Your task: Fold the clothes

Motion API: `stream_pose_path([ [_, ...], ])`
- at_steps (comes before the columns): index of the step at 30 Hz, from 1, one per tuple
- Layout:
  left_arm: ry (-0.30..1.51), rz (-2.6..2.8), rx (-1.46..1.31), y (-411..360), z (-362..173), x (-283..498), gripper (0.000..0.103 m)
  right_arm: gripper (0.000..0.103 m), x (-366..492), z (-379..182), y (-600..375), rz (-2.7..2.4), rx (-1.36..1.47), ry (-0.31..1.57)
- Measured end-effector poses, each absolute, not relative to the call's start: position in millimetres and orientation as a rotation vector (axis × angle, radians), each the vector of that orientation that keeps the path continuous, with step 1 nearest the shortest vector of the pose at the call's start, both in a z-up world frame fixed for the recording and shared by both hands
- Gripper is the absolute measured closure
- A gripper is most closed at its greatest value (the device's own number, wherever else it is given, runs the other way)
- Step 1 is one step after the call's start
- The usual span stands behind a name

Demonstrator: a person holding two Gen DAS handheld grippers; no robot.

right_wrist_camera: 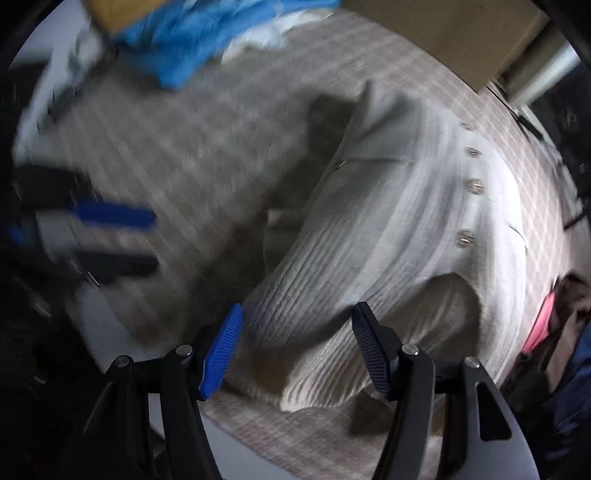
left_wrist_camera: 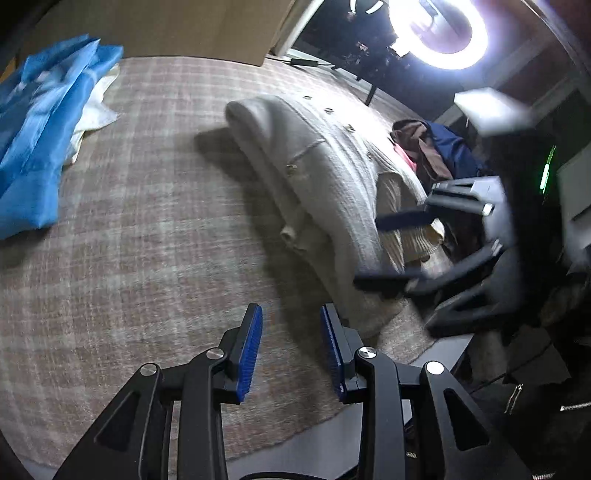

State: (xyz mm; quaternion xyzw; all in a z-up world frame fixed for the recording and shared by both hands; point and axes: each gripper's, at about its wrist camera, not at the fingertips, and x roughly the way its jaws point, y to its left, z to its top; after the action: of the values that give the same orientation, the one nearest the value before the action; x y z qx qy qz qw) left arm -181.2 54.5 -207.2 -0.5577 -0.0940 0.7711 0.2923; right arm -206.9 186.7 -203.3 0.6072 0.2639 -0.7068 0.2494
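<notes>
One cream cardigan, one blue cloth, one heap, two grippers.

A single cream knitted cardigan (right_wrist_camera: 406, 221) lies on the plaid-covered table (left_wrist_camera: 147, 229), showing four buttons (right_wrist_camera: 474, 186) in the right wrist view. One blue cloth (left_wrist_camera: 40, 147) lies near the far edge with one white piece (left_wrist_camera: 94, 110) under it. One heap of dark clothes (left_wrist_camera: 436, 147) sits beside the cardigan. One cardboard box (left_wrist_camera: 166, 29) stands at the far edge. Two grippers: left gripper (left_wrist_camera: 291, 354), right gripper (right_wrist_camera: 297, 350). One ring lamp (left_wrist_camera: 437, 33).

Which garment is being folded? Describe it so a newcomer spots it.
On the plaid rug, look mid-floor, between the blue cloth and the dark clothes pile. It is the cream ribbed cardigan, the only piece with a row of metal buttons.
</notes>
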Motion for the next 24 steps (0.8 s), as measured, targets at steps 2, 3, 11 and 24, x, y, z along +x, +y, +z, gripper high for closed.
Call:
stream_pose_path([
  [2, -0.251, 2.048, -1.477, 56, -211, -185, 0.072, 0.047, -206, -215, 189, -1.894, 1.634, 0.774],
  [3, -0.238, 2.048, -1.466, 60, -211, -188, 0.072, 0.061, -206, -221, 191, -1.878, 1.625, 0.798],
  [11, -0.079, 2.04, -1.392, 104, -218, -215, 0.073, 0.088, -242, -183, 250, -1.843, 1.691, 0.403],
  [24, -0.04, 1.931, -1.38, 148, -222, -234, 0.099, 0.088, -269, -136, 301, -1.883, 1.608, 0.062],
])
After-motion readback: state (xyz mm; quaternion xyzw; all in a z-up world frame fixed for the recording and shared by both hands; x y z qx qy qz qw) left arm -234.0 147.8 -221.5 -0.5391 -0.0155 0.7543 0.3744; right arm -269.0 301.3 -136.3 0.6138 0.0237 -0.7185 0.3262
